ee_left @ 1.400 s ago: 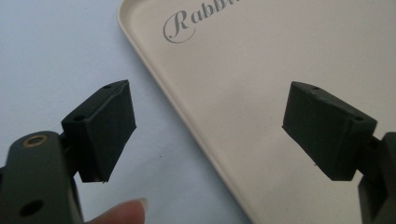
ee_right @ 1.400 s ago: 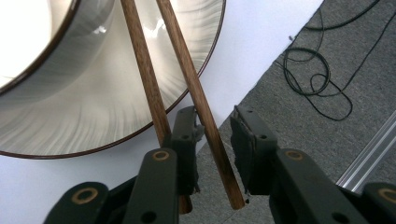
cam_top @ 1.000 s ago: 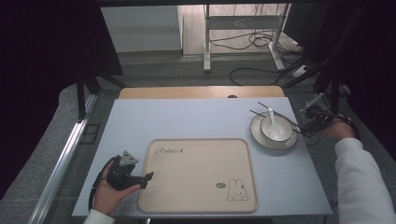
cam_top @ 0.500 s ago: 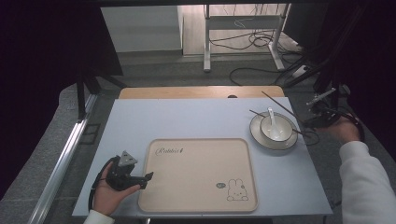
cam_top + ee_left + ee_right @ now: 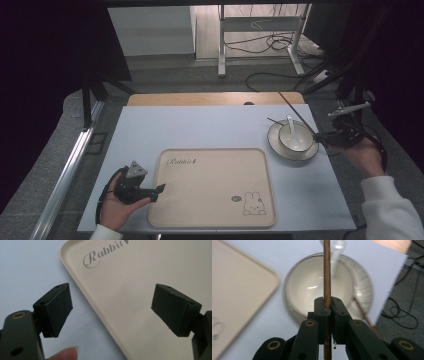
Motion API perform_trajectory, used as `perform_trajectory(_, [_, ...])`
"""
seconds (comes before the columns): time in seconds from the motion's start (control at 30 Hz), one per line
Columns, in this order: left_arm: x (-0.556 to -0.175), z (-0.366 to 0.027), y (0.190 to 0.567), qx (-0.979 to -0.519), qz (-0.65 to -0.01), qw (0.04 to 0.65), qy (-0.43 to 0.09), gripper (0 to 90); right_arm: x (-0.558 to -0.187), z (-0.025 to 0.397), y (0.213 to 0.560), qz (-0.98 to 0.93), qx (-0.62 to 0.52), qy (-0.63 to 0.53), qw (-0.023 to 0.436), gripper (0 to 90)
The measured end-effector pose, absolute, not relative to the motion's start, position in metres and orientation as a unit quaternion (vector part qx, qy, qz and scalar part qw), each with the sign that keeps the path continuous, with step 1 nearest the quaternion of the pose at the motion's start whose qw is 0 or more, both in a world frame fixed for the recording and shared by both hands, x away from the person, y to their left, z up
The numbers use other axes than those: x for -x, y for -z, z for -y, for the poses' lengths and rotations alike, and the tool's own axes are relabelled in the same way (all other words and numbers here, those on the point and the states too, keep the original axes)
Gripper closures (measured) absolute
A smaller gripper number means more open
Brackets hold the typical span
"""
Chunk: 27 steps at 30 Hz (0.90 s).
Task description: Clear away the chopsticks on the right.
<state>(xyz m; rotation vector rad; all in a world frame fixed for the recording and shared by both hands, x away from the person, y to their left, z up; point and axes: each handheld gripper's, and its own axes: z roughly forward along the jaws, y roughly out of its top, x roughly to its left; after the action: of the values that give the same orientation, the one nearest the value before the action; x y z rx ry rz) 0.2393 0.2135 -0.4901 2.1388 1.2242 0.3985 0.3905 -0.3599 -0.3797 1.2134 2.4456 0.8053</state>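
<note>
While my right claw (image 5: pixel 327 305) hangs at the table's right edge beside the bowl (image 5: pixel 293 138), its jaws are clamped on one chopstick (image 5: pixel 327 272), which slants up over the bowl. A second chopstick (image 5: pixel 274 121) rests on the plate (image 5: pixel 272 142); a spoon (image 5: pixel 289 124) stands in the bowl. My left claw (image 5: pixel 112 310) gapes wide across the tray's (image 5: pixel 210 200) near-left rim, holding nothing.

Grey speckled floor (image 5: pixel 45 150), dark surroundings, metal desk legs (image 5: pixel 220 45), tangled cables (image 5: pixel 270 42) behind
</note>
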Motion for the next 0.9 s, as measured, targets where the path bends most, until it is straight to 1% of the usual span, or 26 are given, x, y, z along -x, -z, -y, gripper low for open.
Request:
perform_trajectory(0.07, [-0.239, -0.213, 0.49, -0.813, -0.465, 0.318, -0.151, 17.0, -0.369, 0.347, 0.378, -0.852, -0.412, -0.292, 0.137, 83.0])
perform_trajectory(0.13, [-0.239, -0.213, 0.49, -0.811, -0.466, 0.319, -0.151, 17.0, -0.363, 0.342, 0.377, -0.852, -0.411, -0.297, 0.132, 83.0])
perform_trajectory(0.17, [-0.239, -0.212, 0.49, -0.811, -0.467, 0.32, -0.151, 17.0, -0.349, 0.333, 0.378, -0.853, -0.408, -0.3, 0.122, 83.0])
perform_trajectory(0.2, [-0.239, -0.212, 0.49, -0.811, -0.467, 0.32, -0.151, 17.0, -0.349, 0.333, 0.378, -0.853, -0.408, -0.3, 0.122, 83.0])
perform_trajectory(0.23, [-0.239, -0.212, 0.49, -0.811, -0.466, 0.319, -0.151, 17.0, -0.337, 0.322, 0.381, -0.86, -0.398, -0.299, 0.115, 83.0])
perform_trajectory(0.27, [-0.239, -0.212, 0.49, -0.811, -0.466, 0.319, -0.151, 17.0, -0.337, 0.322, 0.381, -0.86, -0.398, -0.299, 0.115, 83.0])
perform_trajectory(0.33, [-0.24, -0.211, 0.49, -0.812, -0.466, 0.319, -0.151, 17.0, -0.323, 0.304, 0.392, -0.873, -0.376, -0.298, 0.09, 82.9])
perform_trajectory(0.4, [-0.24, -0.211, 0.49, -0.812, -0.466, 0.319, -0.151, 17.0, -0.32, 0.297, 0.397, -0.878, -0.368, -0.294, 0.085, 82.9])
perform_trajectory(0.43, [-0.239, -0.211, 0.49, -0.814, -0.463, 0.317, -0.15, 17.0, -0.314, 0.283, 0.41, -0.888, -0.355, -0.284, 0.07, 82.9])
perform_trajectory(0.6, [-0.24, -0.211, 0.491, -0.815, -0.461, 0.317, -0.149, 17.0, -0.304, 0.251, 0.436, -0.91, -0.325, -0.251, 0.049, 82.8])
perform_trajectory(0.73, [-0.24, -0.211, 0.492, -0.814, -0.464, 0.316, -0.148, 17.0, -0.302, 0.236, 0.449, -0.921, -0.312, -0.229, 0.044, 82.8])
perform_trajectory(0.77, [-0.24, -0.211, 0.492, -0.815, -0.463, 0.315, -0.148, 17.0, -0.303, 0.227, 0.459, -0.926, -0.304, -0.22, 0.034, 82.8])
perform_trajectory(0.9, [-0.24, -0.212, 0.492, -0.814, -0.464, 0.316, -0.148, 17.0, -0.305, 0.213, 0.47, -0.933, -0.297, -0.198, 0.031, 82.8])
